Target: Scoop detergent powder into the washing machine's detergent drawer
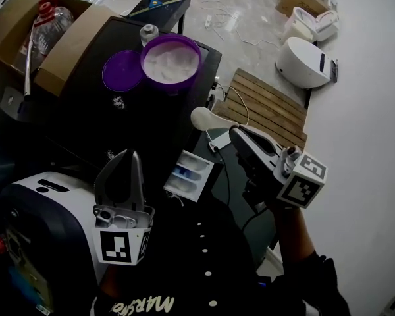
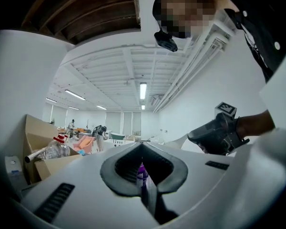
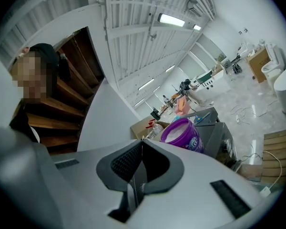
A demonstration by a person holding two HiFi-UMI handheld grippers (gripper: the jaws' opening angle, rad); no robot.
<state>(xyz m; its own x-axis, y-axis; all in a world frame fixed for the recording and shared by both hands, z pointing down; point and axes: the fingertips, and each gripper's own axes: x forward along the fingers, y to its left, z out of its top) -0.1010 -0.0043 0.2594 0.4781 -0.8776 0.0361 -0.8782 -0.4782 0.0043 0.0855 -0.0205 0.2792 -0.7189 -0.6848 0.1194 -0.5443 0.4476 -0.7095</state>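
- Right gripper (image 1: 234, 131): its jaws are closed tight on the handle of the white scoop (image 1: 206, 119), whose bowl sticks out ahead of the tips. The grip is on a thin handle only, so a quick swing or a knock could twist the scoop and tip it.
- I cannot tell whether the bowl holds powder. The open tub (image 1: 171, 59) stands well ahead of this gripper and to its left. The drawer (image 1: 191, 173) is pulled out below it, nearer the person. Any load carried between them crosses the dark washer top (image 1: 151, 110), where white specks lie. A tilt would spill more there.
- The drawer's compartments look narrow. A pour from too high or off-centre could land in the wrong one or miss the drawer.
- Left gripper (image 1: 130, 160): its jaws are together and empty, just left of the drawer. A drift to its right could bump the drawer.
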